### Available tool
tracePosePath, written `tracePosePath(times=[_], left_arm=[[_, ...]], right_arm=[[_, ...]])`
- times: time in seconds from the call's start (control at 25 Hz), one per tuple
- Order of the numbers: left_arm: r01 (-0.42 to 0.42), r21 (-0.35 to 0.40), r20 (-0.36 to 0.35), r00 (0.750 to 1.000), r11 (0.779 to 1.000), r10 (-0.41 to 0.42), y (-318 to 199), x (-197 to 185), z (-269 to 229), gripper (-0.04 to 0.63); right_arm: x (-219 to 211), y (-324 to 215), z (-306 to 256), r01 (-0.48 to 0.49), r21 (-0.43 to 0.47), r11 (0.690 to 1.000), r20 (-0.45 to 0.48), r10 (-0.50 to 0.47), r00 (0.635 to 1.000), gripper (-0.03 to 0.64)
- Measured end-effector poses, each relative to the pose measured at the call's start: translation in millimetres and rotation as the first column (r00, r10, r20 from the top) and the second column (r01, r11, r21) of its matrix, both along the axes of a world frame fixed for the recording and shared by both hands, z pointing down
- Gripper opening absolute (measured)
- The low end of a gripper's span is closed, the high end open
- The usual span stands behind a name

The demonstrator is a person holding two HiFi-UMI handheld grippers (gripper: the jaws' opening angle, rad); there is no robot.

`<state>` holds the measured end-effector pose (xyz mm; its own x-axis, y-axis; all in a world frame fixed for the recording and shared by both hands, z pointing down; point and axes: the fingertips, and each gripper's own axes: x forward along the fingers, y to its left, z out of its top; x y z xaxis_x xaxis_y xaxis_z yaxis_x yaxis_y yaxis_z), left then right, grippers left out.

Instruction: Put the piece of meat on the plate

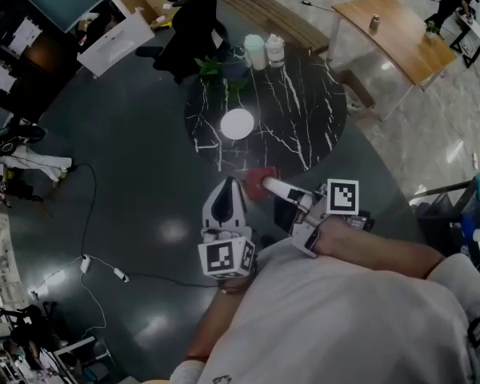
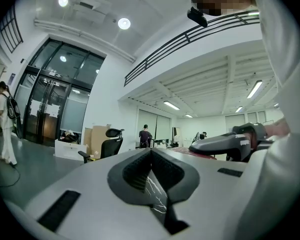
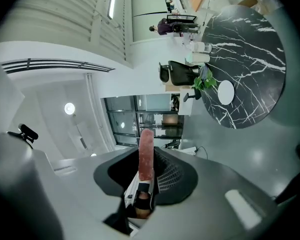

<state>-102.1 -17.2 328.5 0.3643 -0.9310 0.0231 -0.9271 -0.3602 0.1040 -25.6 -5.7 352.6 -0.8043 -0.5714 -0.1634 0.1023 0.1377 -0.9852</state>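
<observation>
— Pinching what, on my right side?

— Your right tongs (image 1: 270, 187) are clamped on the flat pinkish-red piece of meat (image 3: 145, 151). Their own view shows it edge on, standing up between the pads. The head view gives you only a red patch at the near edge of the round black marble desk (image 1: 304, 110) with white veins.

— And my left?

— Your left tongs (image 1: 226, 187) are pressed together at the tips with nothing in them. They sit just beside the right pair, on the near side of the desk.

— Where's the plate from there?

— The small round white plate (image 1: 238, 124) lies on the desk beyond both tongs, well apart from the meat, with marble between them. Past it, at the far rim, you have a leafy green plant (image 1: 212, 69) and two pale containers (image 1: 255, 52). A black office chair (image 1: 190, 18) stands behind those.

— What do the gripper views add?

— The left gripper view misses the plate. It shows your right tongs from the side, plus tall glass doors (image 2: 50, 109) and a person in dark clothes (image 2: 145, 135) far off. The right gripper view, turned on its side, takes in the desk, plate and plant together.
</observation>
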Motion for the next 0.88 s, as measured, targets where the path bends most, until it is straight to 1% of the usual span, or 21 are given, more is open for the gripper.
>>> tracePosePath(times=[0.28,0.4,0.52,0.68,0.88], left_arm=[[-0.072,0.01,-0.016,0.997,0.997,0.072,-17,-28,-5,0.008],[-0.089,0.008,-0.021,0.996,0.996,0.089,-20,-40,-2,0.008],[-0.087,-0.002,-0.023,0.996,0.996,0.087,-22,-54,3,0.008],[-0.076,-0.024,-0.033,0.997,0.997,0.075,-27,-68,8,0.008],[-0.053,-0.047,-0.04,0.998,0.998,0.051,-44,-74,16,0.008]], right_arm=[[-31,-12,-9,-0.066,-0.017,0.998,0.012,0.066,0.998,0.083],[-42,-16,-6,-0.082,-0.017,0.996,0.012,0.083,0.997,0.083],[-54,-16,0,-0.084,-0.027,0.996,0.009,0.084,0.996,0.083],[-71,-22,7,-0.059,-0.055,0.997,0.015,0.06,0.998,0.083],[-77,-40,18,-0.033,-0.087,0.996,0.027,0.036,0.999,0.083]])
